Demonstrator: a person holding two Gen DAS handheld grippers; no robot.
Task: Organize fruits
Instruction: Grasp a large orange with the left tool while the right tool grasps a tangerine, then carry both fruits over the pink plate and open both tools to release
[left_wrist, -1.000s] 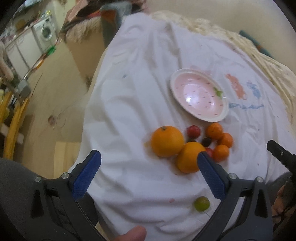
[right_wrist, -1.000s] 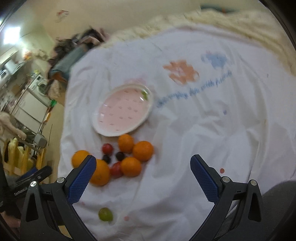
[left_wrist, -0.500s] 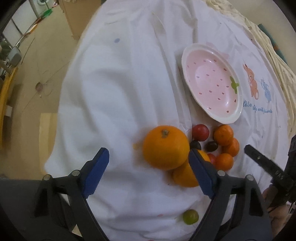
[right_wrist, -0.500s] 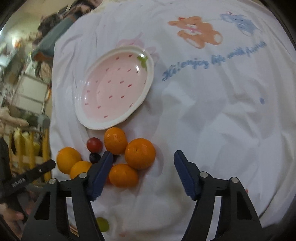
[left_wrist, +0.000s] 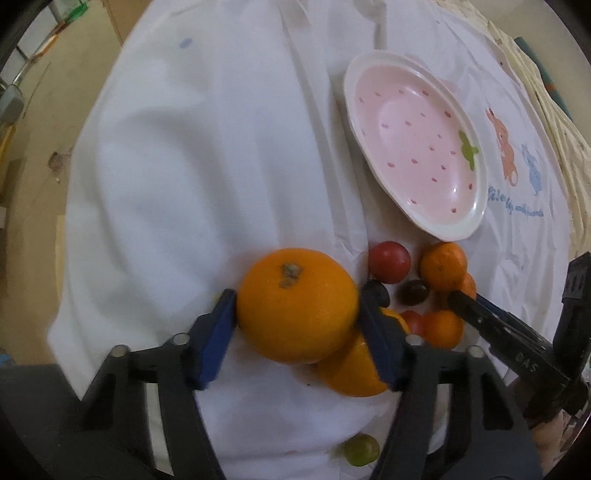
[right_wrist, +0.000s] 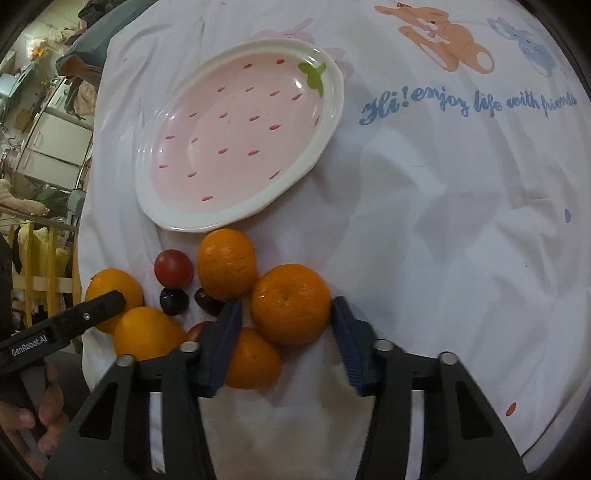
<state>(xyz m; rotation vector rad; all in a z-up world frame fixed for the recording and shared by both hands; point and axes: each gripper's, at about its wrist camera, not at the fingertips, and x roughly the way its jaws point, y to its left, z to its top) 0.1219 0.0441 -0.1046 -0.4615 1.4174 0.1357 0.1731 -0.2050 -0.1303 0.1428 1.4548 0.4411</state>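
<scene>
A cluster of fruit lies on a white cloth below a pink strawberry-shaped plate (left_wrist: 362, 110) (right_wrist: 173, 218). My left gripper (left_wrist: 297, 306) is shut on a large orange (left_wrist: 295, 302), its blue pads touching both sides. A second large orange (left_wrist: 354, 369) lies just behind it. My right gripper (right_wrist: 286, 314) straddles a mandarin (right_wrist: 291, 302), pads at or very near its sides. Other mandarins (right_wrist: 227, 262) (right_wrist: 251, 358), a red plum (right_wrist: 173, 267) and dark grapes (right_wrist: 173, 301) lie around. A green grape (left_wrist: 360, 448) sits apart near the front edge.
The white cloth (right_wrist: 443, 221) bears a printed bear and blue lettering at the right. The table's left edge drops to the floor (left_wrist: 29, 147). Household clutter and yellow rails (right_wrist: 29, 258) stand at the far left.
Both grippers moved forward and down into the fruit and narrowed. The left one closed on the large orange; the right one came around the mandarin.
</scene>
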